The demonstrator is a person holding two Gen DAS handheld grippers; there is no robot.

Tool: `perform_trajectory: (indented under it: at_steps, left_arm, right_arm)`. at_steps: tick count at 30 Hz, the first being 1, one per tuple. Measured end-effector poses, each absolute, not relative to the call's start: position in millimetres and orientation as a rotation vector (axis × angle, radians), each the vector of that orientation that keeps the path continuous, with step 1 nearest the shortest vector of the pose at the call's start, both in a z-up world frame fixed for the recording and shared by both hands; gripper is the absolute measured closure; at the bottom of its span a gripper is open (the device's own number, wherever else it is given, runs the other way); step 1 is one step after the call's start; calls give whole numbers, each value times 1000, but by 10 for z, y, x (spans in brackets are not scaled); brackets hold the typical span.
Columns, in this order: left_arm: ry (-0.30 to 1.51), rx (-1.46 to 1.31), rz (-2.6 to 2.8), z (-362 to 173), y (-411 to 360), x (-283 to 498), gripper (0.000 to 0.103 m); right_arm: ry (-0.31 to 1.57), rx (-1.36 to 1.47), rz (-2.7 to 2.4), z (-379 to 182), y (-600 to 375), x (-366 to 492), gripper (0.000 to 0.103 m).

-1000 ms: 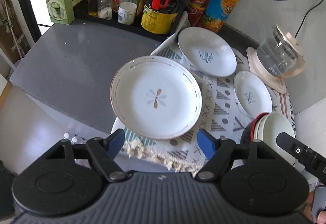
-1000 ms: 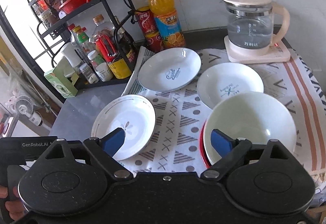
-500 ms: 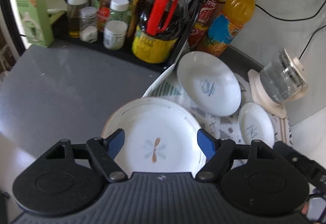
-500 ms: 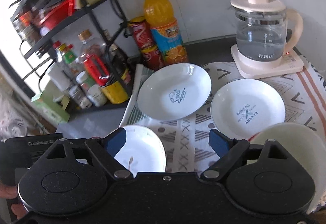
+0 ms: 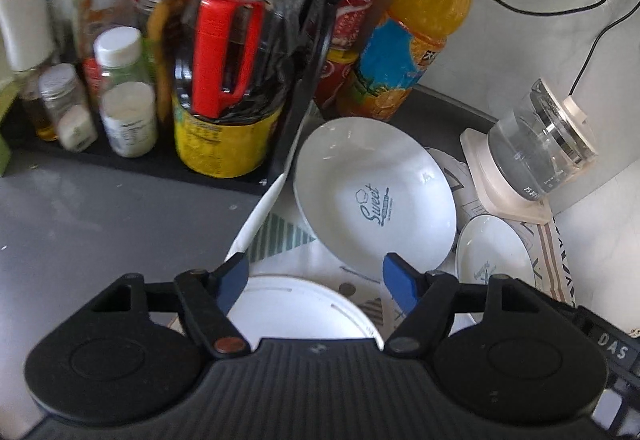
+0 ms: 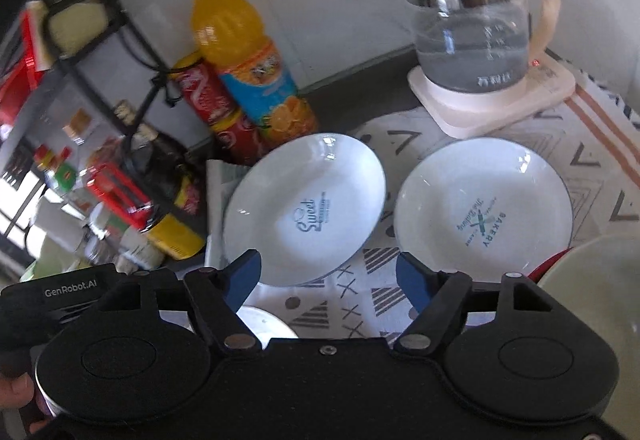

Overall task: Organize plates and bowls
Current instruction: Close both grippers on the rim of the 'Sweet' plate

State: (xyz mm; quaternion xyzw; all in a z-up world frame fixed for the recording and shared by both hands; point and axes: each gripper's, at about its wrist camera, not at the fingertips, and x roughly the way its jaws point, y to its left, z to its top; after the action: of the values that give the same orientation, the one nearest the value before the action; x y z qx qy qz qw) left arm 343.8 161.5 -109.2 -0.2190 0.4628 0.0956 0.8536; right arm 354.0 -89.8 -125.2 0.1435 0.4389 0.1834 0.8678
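Note:
A white plate marked "Sweet" (image 5: 376, 200) (image 6: 304, 208) lies on the patterned cloth (image 6: 360, 300) just beyond both grippers. A smaller "Bakery" plate (image 6: 484, 208) (image 5: 494, 256) lies to its right. A gold-rimmed plate (image 5: 296, 312) (image 6: 260, 324) sits under my left gripper (image 5: 316, 278), mostly hidden by it. A pale bowl stacked on a red one (image 6: 592, 280) is at the right. My left gripper is open and empty. My right gripper (image 6: 330, 276) is open and empty, in front of the Sweet plate.
A black rack (image 5: 316, 40) with bottles and jars stands at the left. An orange juice bottle (image 6: 244, 68) and red cans (image 6: 208, 92) stand behind the plates. A glass kettle (image 6: 472, 28) on its base is at the back right. Grey counter (image 5: 100, 224) lies left.
Both grippers have moved forward and lower toward the Sweet plate. The gold-rimmed plate has slid under the left gripper's body. The bowl stack has shifted to the right edge of the right view.

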Motion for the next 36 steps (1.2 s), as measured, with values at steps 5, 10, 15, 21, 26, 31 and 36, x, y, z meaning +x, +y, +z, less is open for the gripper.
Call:
perform_trajectory:
  at_steps: [5,10,15,21,26,31,36]
  left_arm:
    - [973,-460,171,-1283,1618,3656,31]
    - [974,-488,160,-1464,1659,3790,36]
    - [970,-533,155,-1613,1731,3868,43]
    - [980,-602,166,-1808,1838,3934,56]
    - [986,-632,181,-1950,1882,3988,64]
    - [1002,-647,177,-2031,1893,4041,76]
    - [1012,-667,186,-2113,1918,4104,79]
  right_arm:
    - [947,396,341,-1504,-863,3637,40]
    - [950,428,294,-1625,-818,3731,43]
    - [967,502,229,-1758,-851,3864,50]
    - [997,574,187,-1930,-823,3973,60]
    - [1028,564,180,-2026,-731,4001,66]
    - [1061,577,161,-2136,-675,4086,74]
    - [1075,561,162,-2234,-616,4181,76]
